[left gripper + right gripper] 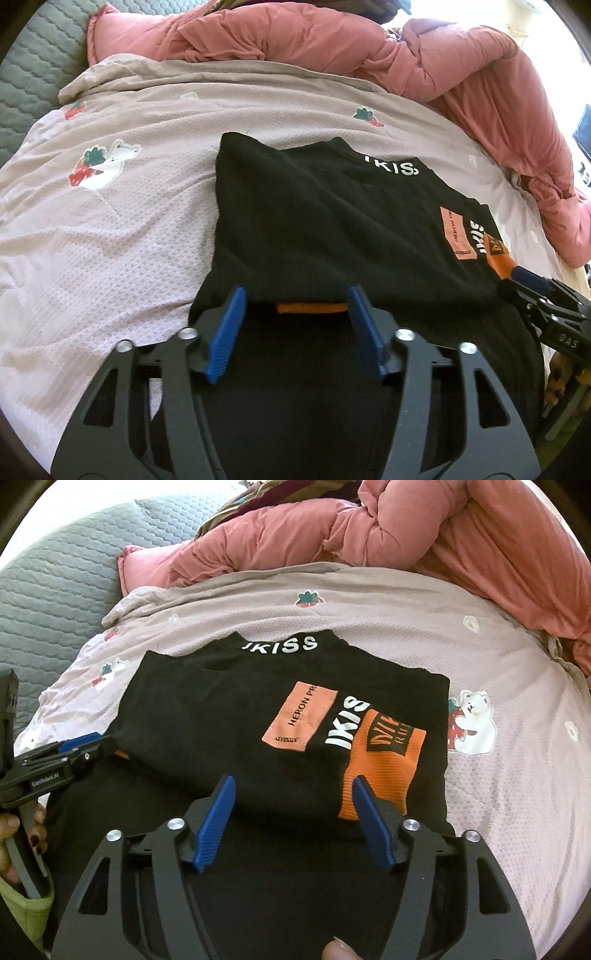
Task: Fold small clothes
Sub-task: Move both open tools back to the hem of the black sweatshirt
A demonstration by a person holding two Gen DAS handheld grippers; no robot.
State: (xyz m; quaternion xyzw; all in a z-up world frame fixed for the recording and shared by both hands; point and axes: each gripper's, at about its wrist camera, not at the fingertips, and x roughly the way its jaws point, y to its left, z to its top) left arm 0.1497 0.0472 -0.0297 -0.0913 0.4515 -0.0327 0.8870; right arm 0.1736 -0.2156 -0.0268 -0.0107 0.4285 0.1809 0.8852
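Two grippers are seen, each with two blue fingers. The fingers of the left gripper are spread apart, with nothing pinched; its tips are set at the near edge of the one black shirt, where an orange hem strip shows between them. The right gripper is likewise released, its fingers parted over the shirt's near edge and an orange sleeve cuff. The shirt is laid folded on one pale pink blanket printed with bears and strawberries. One salmon-pink quilt is bunched behind it, beside one grey quilted cover. One hand is seen on the left gripper's handle.
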